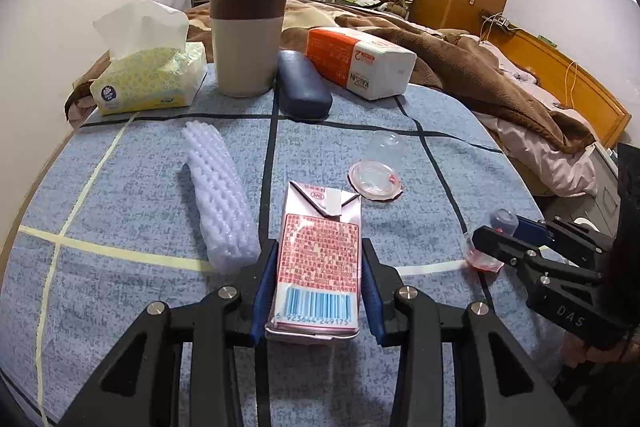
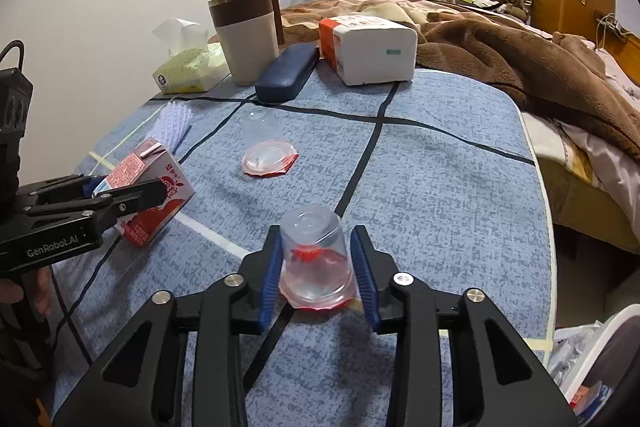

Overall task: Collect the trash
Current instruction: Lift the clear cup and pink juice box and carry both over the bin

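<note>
A pink milk carton lies on the blue checked tablecloth with its barcode side facing up. My left gripper is shut on it, a blue pad against each long side. The right wrist view shows that carton at the left, still in the left gripper. An upturned clear plastic cup with red residue stands on the cloth, and my right gripper is shut on its walls. A second clear cup lies on its side further back. A white foam net sleeve lies to the left.
A beige and brown tumbler, a yellow tissue pack, a dark blue glasses case and an orange and white napkin pack line the far edge. A bed with a brown blanket lies beyond. A white bin stands at lower right.
</note>
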Tool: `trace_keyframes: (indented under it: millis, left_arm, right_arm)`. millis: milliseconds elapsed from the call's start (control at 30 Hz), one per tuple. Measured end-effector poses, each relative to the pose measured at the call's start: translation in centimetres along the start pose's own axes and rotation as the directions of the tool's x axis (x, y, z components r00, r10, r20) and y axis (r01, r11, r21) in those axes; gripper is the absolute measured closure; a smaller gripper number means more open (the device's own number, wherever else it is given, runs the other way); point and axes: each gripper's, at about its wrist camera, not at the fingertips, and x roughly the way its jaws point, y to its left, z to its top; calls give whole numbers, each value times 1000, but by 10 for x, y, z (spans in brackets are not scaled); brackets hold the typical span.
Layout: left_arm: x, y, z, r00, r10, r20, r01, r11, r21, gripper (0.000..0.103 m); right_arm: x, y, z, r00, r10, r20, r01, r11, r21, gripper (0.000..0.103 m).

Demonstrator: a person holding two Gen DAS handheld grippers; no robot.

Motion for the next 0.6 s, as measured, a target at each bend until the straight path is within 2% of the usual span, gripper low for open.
trace_keyframes:
  millis: [133,267,600]
  left_arm:
    - [1,-2,0,1000,23,-1,-23,1000,9,65]
    - [3,-4,0,1000,-3,-2,3,1000,-1,66]
    - [-6,-11,0,1000,-9,19,9,1000,4,66]
  right_arm:
    - [1,1,0,1000,-3,2,3,1000,-7,69]
    - [0,1,0,1000,-4,8,4,1000,-6,69]
    - [-6,1,1,999,-8,31,8,1000,-4,70]
